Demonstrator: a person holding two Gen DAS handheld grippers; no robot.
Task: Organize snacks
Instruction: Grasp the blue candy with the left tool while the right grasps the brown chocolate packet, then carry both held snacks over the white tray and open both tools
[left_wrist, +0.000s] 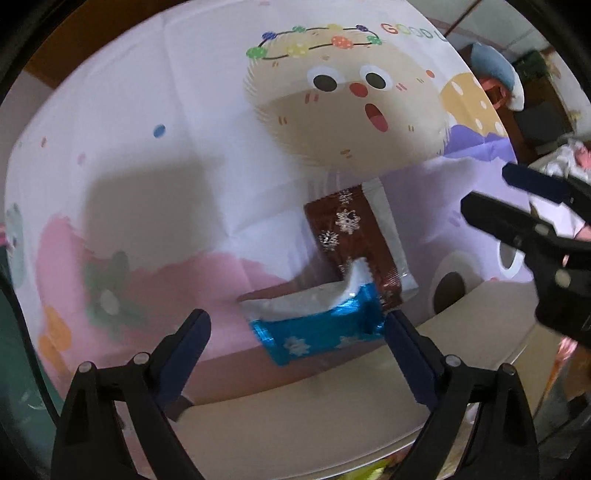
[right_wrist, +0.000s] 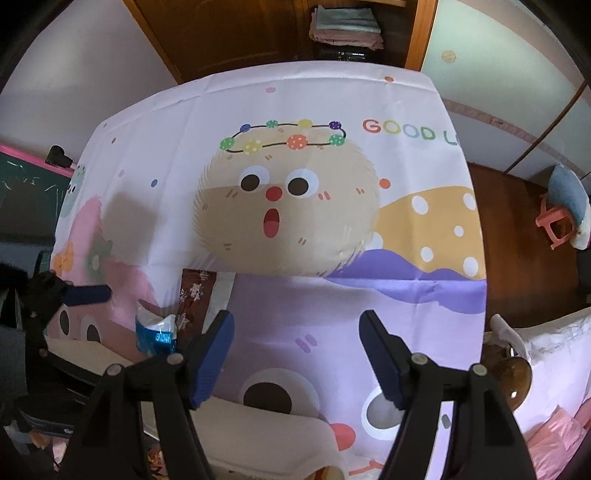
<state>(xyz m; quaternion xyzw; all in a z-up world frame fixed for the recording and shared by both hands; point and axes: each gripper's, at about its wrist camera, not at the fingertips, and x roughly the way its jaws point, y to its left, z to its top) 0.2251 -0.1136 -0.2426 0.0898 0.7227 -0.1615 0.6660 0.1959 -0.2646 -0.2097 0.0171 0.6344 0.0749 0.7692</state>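
Jaws stand wide and empty on both the left gripper (left_wrist: 297, 328) and right gripper (right_wrist: 295, 341), the blue snack (left_wrist: 317, 328) low in frame overlapping the brown snack (left_wrist: 354, 240), so closing could pinch both wrappers or the tablecloth (left_wrist: 166, 110).

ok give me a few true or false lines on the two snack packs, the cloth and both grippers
1. A blue snack pack lies on the cartoon cloth. True.
2. The brown snack pack is held by the right gripper. False: it lies on the cloth, and nothing is between that gripper's fingers.
3. The left gripper is open, with the blue pack between its fingers. True.
4. The two packs lie far apart. False: the blue one overlaps the brown one's end.
5. The cloth is plain white. False: it shows a cartoon face and "GOOD".
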